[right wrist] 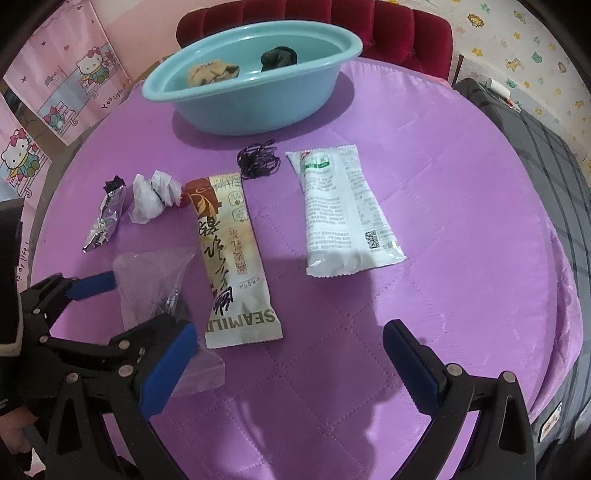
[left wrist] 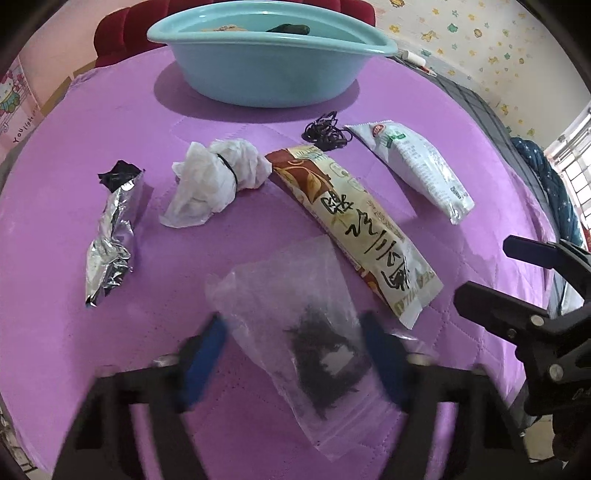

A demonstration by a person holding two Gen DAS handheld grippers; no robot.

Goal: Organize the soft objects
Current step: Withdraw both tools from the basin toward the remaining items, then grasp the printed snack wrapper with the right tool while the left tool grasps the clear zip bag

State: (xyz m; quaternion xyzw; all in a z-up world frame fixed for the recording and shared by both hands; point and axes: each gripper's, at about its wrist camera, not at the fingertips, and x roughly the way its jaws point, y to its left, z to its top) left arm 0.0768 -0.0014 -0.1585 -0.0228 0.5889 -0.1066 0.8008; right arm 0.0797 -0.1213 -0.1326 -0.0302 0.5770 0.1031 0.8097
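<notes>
On the purple quilted table lie a clear plastic bag with dark leaves point(left wrist: 314, 343) point(right wrist: 155, 284), a brown-and-cream snack pack point(left wrist: 351, 225) point(right wrist: 232, 258), a white pack point(left wrist: 413, 170) point(right wrist: 343, 214), a crumpled white bag tied with a band point(left wrist: 218, 181) point(right wrist: 153, 197), a silver foil pack point(left wrist: 114, 236) point(right wrist: 105, 218) and a tangle of black bands point(left wrist: 327, 131) point(right wrist: 258, 160). My left gripper point(left wrist: 295, 354) point(right wrist: 136, 306) is open, its fingers either side of the clear bag. My right gripper point(right wrist: 291, 362) point(left wrist: 498, 273) is open and empty, near the table's front.
A teal basin point(left wrist: 269, 74) point(right wrist: 255, 99) stands at the back of the table and holds a tan cloth lump point(right wrist: 212, 74) and a dark lump point(right wrist: 279, 57). A red chair point(right wrist: 391, 26) is behind it. A grey plaid surface point(right wrist: 535, 147) lies to the right.
</notes>
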